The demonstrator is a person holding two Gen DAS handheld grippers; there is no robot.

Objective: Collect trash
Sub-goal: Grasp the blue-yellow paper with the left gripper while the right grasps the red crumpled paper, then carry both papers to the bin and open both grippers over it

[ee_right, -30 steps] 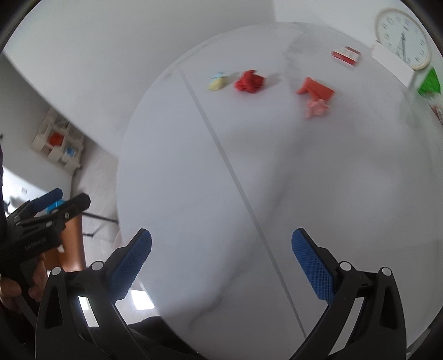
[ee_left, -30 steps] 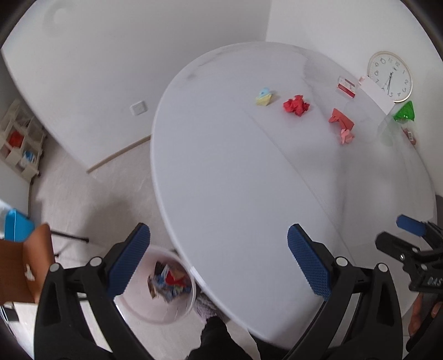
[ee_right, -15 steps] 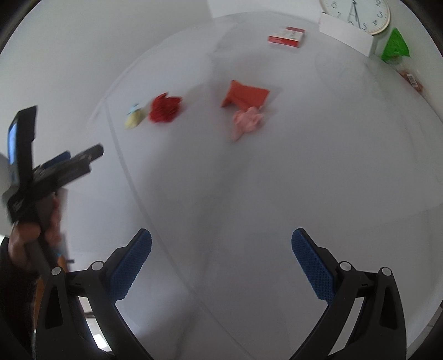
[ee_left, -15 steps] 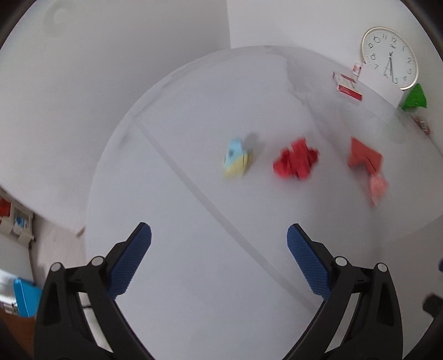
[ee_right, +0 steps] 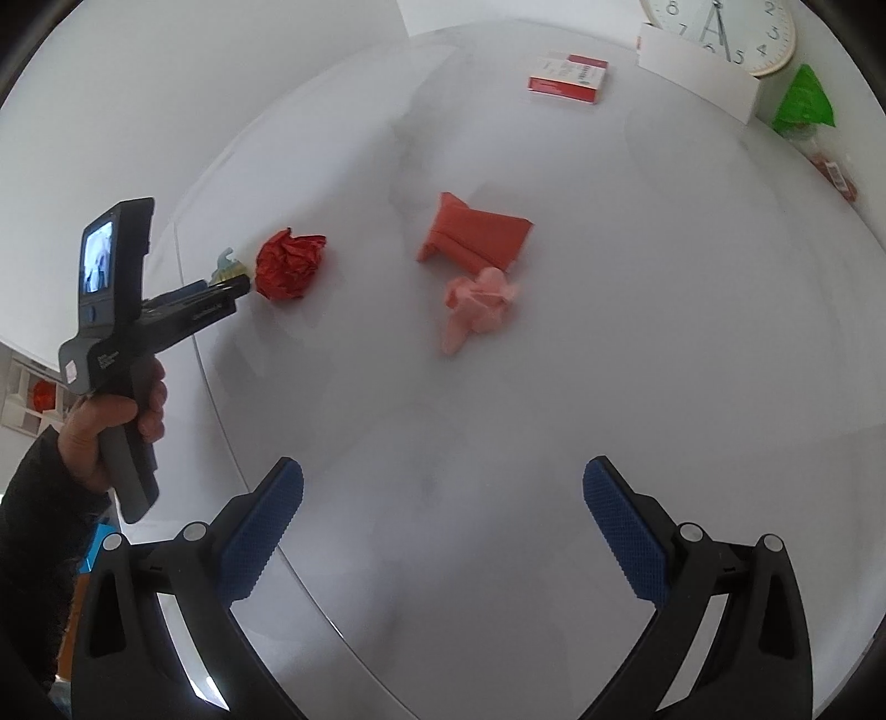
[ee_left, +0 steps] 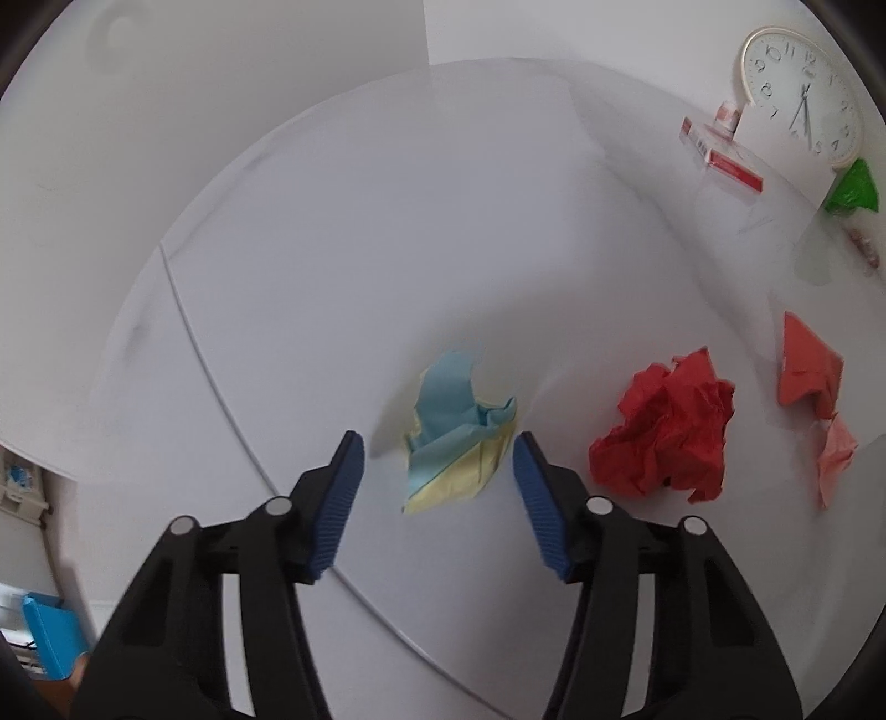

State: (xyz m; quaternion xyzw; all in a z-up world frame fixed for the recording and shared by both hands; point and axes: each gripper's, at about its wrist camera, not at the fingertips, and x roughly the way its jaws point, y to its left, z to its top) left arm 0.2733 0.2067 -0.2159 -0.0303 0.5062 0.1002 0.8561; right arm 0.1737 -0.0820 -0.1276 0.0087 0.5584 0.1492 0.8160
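A crumpled blue and yellow paper [ee_left: 457, 429] lies on the white round table [ee_left: 332, 249]. My left gripper [ee_left: 437, 448] is open, its pads on either side of the paper without touching it. It also shows in the right wrist view [ee_right: 235, 285], with the paper [ee_right: 227, 266] at its tips. A red crumpled paper ball [ee_left: 667, 429] [ee_right: 289, 263], a folded orange-red paper [ee_left: 808, 363] [ee_right: 476, 235] and a pink paper wad [ee_left: 836, 457] [ee_right: 479, 304] lie to the right. My right gripper [ee_right: 443, 487] is open and empty above the table, short of the pink wad.
A red and white box [ee_right: 570, 75], a wall clock [ee_right: 720, 27] behind a white card holder [ee_right: 698, 66], and a green bag [ee_right: 803, 102] stand at the table's far edge. A seam [ee_left: 221, 387] runs across the tabletop. Shelving shows off the left side.
My left gripper has moved forward over the table to the blue and yellow paper and its jaws have narrowed around it. My right gripper has moved forward toward the pink wad.
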